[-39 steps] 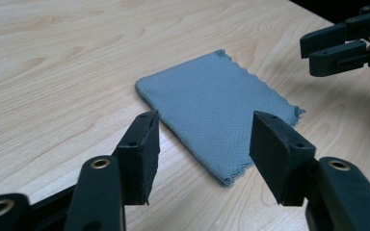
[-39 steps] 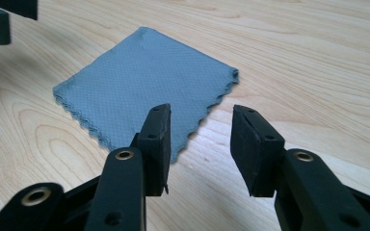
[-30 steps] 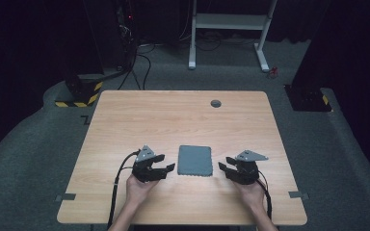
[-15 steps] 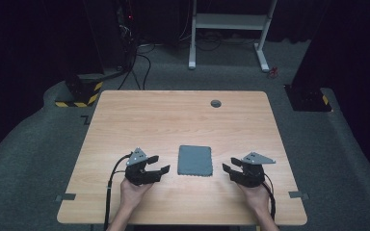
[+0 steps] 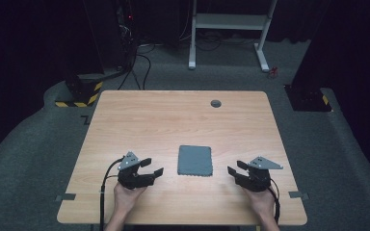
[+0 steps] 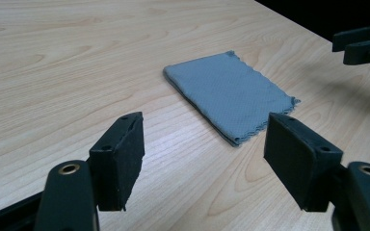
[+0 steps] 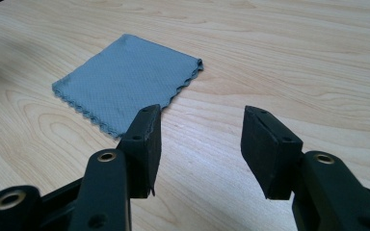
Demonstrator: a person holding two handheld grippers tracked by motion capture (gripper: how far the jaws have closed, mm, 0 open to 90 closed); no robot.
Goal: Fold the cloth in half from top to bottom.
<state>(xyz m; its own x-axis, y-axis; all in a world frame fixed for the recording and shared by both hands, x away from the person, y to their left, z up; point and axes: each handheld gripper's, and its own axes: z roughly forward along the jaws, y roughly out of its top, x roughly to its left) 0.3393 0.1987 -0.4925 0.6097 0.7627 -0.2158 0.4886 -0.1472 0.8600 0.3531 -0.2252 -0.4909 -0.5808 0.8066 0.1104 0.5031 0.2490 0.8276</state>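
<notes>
A folded grey-blue cloth lies flat on the wooden table, near its front middle. My left gripper rests left of the cloth and points at it, a short gap away. Its jaws have just been opening and nothing is between them. The cloth lies ahead of them. My right gripper mirrors it on the cloth's right side, also apart from it. Its jaws have just been opening too and stand empty, with the cloth ahead and to the left.
A small dark round cap sits near the table's far edge. Grey tape tabs mark the front corners. A white stand and cables lie on the floor beyond the table. The other gripper shows at the left gripper view's top right.
Both hands have drawn outward, away from the cloth's sides and slightly toward the front edge. Both pairs of jaws stand wider than before. The cloth has not moved.
</notes>
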